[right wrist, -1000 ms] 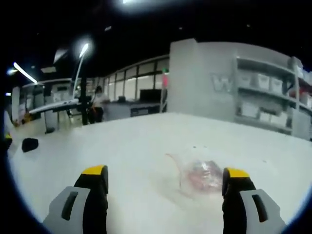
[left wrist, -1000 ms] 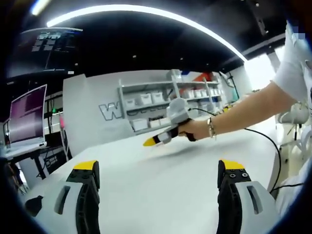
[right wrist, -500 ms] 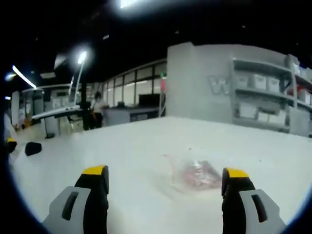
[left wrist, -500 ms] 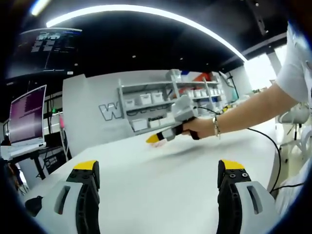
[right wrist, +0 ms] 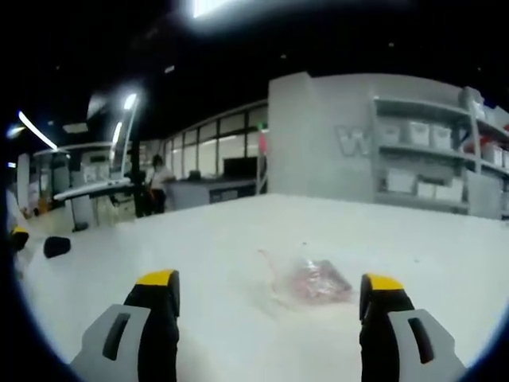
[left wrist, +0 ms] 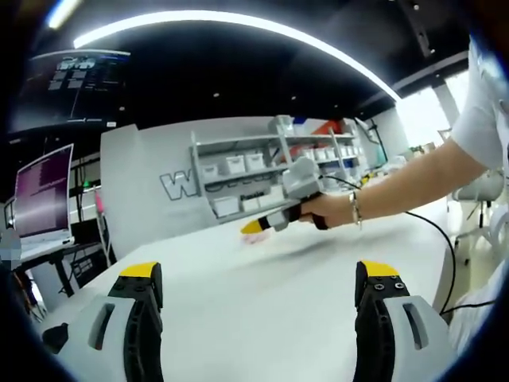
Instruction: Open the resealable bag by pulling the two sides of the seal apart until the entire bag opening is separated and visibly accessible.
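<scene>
The bag lies flat on the white counter, just ahead of the right tool and a bit toward its right jaw. It's clear plastic w/ something pink-red inside. It looks thin, soft and floppy, prob. very light, so it will slide on the smooth counter if pushed. The plastic is shiny, so likely slippery too. One clear edge curls up on the side nearer the left jaw; that may be the seal end, but it's too blurry to be sure.

Best guess for where to grab: the thin lips right at the seal, one side per tool, not the lumpy middle. Pinch the middle and you squash the stuff inside and the seal won't part. Since it's so light, one tool alone would just drag it; both need to pull, gently, apart.

The right tool has its jaws wide, nothing between them, not touching the bag yet. In the left gripper view it shows up far ahead as a gray tool w/ a yellow tip, held in a hand low over the counter.

The left tool also has jaws wide, holding nothing. It's well back from the bag, w/ only bare counter ahead of it.

Farther off: shelves w/ white bins by a gray wall, and a screen off past the left jaw.
</scene>
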### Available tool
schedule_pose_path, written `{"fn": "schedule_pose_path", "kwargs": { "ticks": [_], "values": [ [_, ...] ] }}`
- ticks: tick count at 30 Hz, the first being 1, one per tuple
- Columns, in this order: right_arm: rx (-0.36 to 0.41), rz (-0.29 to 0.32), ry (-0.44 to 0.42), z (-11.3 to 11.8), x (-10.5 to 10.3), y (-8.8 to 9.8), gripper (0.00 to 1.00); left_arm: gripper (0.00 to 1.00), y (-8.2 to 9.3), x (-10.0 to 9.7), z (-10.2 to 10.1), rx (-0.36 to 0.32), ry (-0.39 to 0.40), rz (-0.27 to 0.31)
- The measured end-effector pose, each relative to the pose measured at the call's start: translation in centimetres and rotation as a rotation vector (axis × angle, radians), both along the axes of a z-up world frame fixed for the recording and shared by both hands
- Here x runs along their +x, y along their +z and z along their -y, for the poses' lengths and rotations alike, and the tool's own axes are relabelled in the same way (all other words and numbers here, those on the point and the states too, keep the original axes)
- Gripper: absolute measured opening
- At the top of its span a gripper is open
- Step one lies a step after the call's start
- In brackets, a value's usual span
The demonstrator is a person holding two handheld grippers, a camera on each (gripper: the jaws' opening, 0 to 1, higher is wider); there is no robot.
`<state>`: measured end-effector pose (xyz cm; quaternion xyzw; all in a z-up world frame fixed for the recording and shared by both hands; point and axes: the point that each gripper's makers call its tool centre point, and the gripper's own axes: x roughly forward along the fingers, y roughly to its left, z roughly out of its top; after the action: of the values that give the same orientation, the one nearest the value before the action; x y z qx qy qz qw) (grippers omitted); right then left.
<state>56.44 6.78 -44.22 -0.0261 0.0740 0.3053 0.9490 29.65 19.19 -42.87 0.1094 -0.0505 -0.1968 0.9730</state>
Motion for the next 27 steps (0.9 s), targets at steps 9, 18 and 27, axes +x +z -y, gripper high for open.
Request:
{"fn": "schedule_pose_path", "kwargs": {
  "ticks": [9,18,27],
  "values": [
    [0.007,-0.006,-0.009,0.9,-0.9,-0.2,0.93,0.99,0.0,-0.3,0.3,0.001,-0.007,0.002],
    [0.019,-0.01,-0.017,1.6,-2.0,-0.4,0.9,0.99,0.2,-0.5,0.6,0.003,-0.012,0.007],
    [0.025,-0.002,-0.019,2.4,-1.7,0.0,0.85,0.99,0.3,-0.6,0.7,0.001,-0.013,0.01]
  ]
}}
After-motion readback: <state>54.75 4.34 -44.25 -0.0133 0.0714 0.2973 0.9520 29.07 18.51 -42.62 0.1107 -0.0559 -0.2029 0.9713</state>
